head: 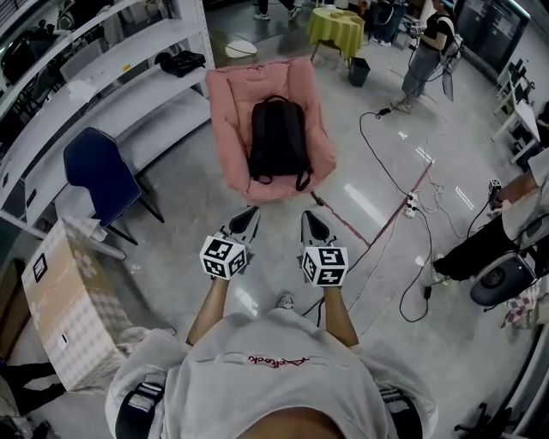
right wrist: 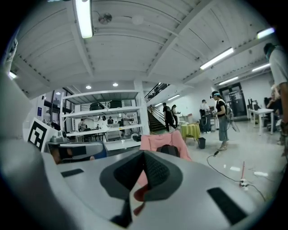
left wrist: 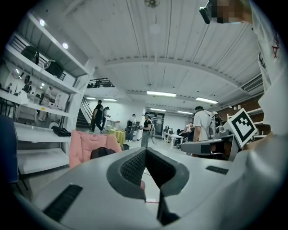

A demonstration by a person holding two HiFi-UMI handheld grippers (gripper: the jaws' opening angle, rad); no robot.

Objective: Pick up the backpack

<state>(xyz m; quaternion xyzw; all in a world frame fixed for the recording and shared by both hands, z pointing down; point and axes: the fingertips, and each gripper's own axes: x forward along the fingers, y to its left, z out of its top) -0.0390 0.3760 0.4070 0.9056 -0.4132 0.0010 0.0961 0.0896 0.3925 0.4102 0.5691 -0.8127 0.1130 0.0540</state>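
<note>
A black backpack [head: 278, 141] leans upright on the seat of a pink padded chair [head: 230, 129] ahead of me on the floor. Both grippers are held side by side, short of the chair's front edge and apart from it. My left gripper [head: 249, 213] is shut with nothing in it, and so is my right gripper [head: 310, 218]. In the left gripper view the backpack [left wrist: 101, 152] and pink chair [left wrist: 83, 143] sit far off, left of the shut jaws. In the right gripper view the backpack [right wrist: 168, 150] and chair [right wrist: 155, 141] peek over the jaw tips.
White shelving [head: 103, 94] runs along the left, with a blue chair [head: 99, 171] and a cardboard box [head: 64, 300] in front of it. Black cables [head: 390, 214] and a power strip [head: 410, 206] cross the floor at right. People stand by a yellow-green table [head: 336, 26] beyond.
</note>
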